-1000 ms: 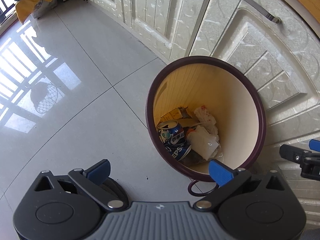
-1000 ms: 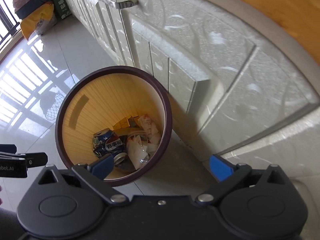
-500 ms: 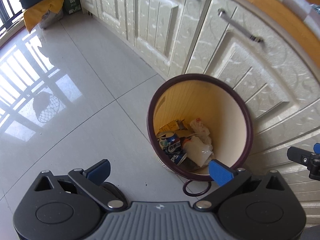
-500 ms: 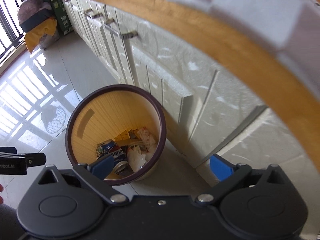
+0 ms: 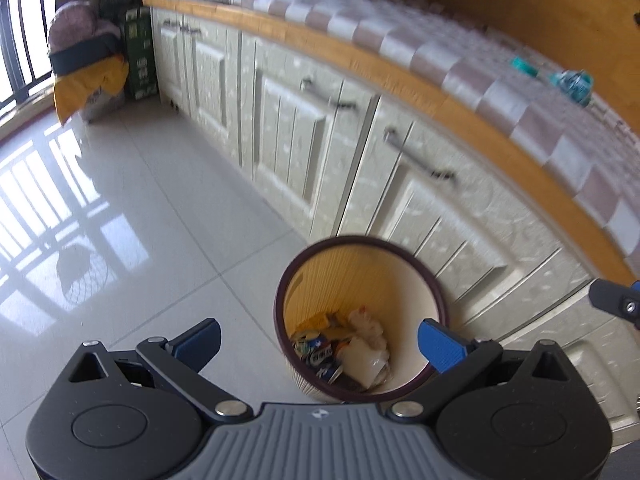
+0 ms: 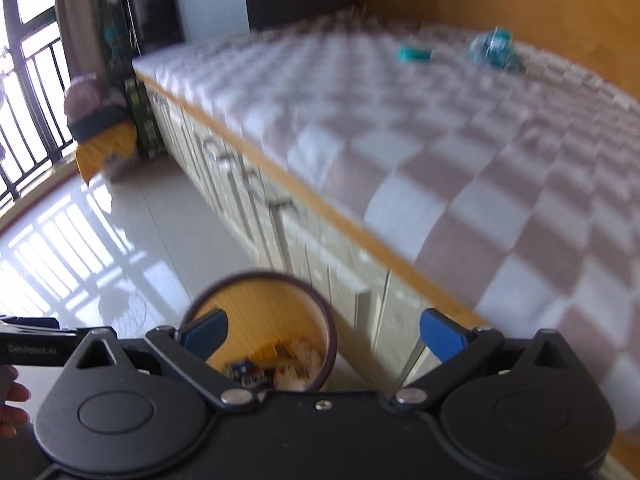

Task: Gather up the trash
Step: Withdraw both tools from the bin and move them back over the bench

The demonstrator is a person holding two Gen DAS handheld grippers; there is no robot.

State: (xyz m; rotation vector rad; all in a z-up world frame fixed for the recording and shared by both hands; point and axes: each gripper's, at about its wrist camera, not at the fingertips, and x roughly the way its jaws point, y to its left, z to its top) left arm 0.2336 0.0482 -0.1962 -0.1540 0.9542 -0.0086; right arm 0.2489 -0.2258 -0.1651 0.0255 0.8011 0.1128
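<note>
A round bin (image 5: 434, 288) with a dark purple rim and yellow inside stands on the floor against the cabinets, seen too in the right wrist view as the bin (image 6: 326, 316). Cans, paper and wrappers (image 5: 344, 350) lie at its bottom. My left gripper (image 5: 320, 340) hangs open and empty above it. My right gripper (image 6: 324, 332) is open and empty as well, raised higher. On the checkered cover (image 6: 440, 152) lie a crumpled teal and clear bottle (image 6: 494, 50) and a small teal piece (image 6: 414, 54), both blurred, far from either gripper.
Pale cabinet doors with bar handles (image 5: 420, 160) run under a wooden edge (image 5: 400, 76). A yellow sack (image 5: 90, 88) and a green box (image 5: 140, 58) stand at the far end by a railing. Glossy floor tiles (image 5: 140, 220) stretch to the left. A hand (image 6: 12, 408) shows at lower left.
Both grippers have risen and tilted up from the bin. The bin has shrunk in view, and the checkered top with the teal litter has come into sight. Both stay open.
</note>
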